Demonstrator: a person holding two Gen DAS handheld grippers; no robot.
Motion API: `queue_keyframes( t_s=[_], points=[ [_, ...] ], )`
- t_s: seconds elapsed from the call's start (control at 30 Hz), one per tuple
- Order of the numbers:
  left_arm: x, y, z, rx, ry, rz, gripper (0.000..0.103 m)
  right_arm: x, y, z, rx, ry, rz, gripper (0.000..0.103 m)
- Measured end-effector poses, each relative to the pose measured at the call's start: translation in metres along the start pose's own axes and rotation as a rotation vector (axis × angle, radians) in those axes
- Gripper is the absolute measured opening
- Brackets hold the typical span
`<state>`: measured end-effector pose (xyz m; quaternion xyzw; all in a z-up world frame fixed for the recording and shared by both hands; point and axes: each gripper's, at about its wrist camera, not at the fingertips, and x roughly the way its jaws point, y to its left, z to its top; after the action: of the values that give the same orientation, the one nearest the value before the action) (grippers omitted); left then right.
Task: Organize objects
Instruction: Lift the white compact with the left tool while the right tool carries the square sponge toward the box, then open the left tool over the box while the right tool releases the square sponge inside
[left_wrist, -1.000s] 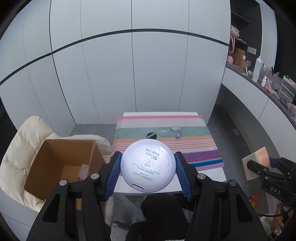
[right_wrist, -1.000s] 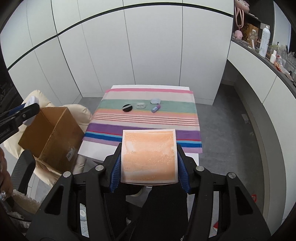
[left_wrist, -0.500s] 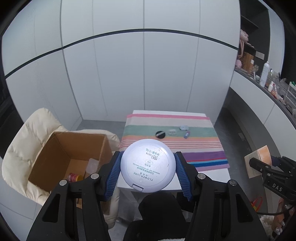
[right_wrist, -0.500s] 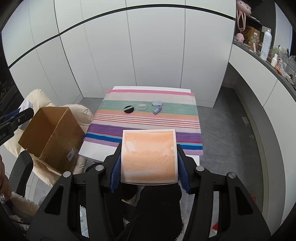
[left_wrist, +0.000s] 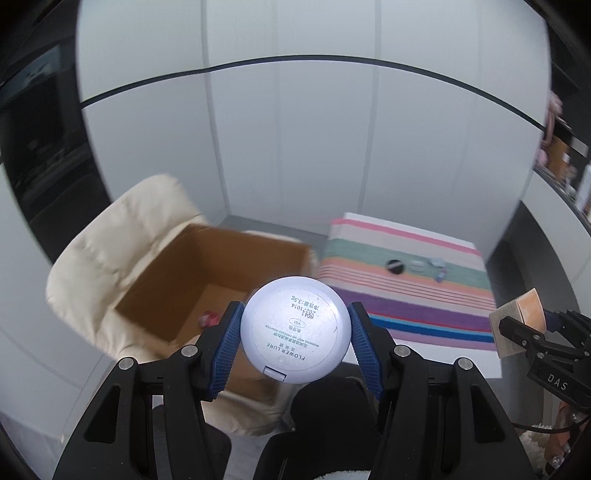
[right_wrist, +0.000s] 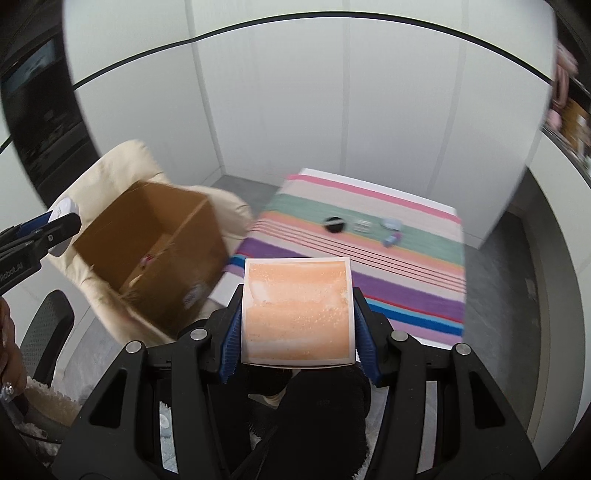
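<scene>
Cardboard box (left_wrist: 207, 280) sits open on a cream padded chair (left_wrist: 110, 240) at left, a small red item on its floor; beside it, the left gripper (left_wrist: 295, 334) clamps a round white powder compact (left_wrist: 294, 328), the striped tablecloth (left_wrist: 406, 288) carries a black disc (left_wrist: 394, 266) and small containers, and the right gripper (right_wrist: 295, 314) pinches an orange square box (right_wrist: 295, 310)

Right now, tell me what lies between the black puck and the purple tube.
A small clear case and a pale blue case lie between black puck and purple tube, right wrist view.
</scene>
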<state>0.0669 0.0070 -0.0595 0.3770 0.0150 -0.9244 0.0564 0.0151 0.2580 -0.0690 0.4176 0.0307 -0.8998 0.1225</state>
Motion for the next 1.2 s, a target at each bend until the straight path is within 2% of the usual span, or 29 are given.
queue_keyframes(
  t_s=[0.3,0.53,0.67,0.8,1.03,1.2],
  points=[
    [0.003,0.063,-0.013,-0.109,0.036,0.113,0.058,0.03,0.068,0.014,-0.142,0.028,0.114,0.054],
    [0.014,0.08,-0.011,-0.111,0.047,0.16,0.058,0.047,0.095,0.026,-0.199,0.031,0.149,0.054],
    [0.045,0.095,-0.001,-0.083,0.034,0.188,0.058,0.068,0.113,0.04,-0.237,0.022,0.142,0.054],
    [0.086,0.117,0.013,-0.121,0.091,0.153,0.058,0.101,0.13,0.057,-0.254,0.039,0.148,0.054],
    [0.147,0.137,0.044,-0.179,0.109,0.169,0.058,0.165,0.166,0.085,-0.275,0.085,0.165,0.054],
    [0.183,0.155,0.062,-0.212,0.132,0.208,0.058,0.207,0.193,0.102,-0.304,0.111,0.159,0.054]
  ],
)
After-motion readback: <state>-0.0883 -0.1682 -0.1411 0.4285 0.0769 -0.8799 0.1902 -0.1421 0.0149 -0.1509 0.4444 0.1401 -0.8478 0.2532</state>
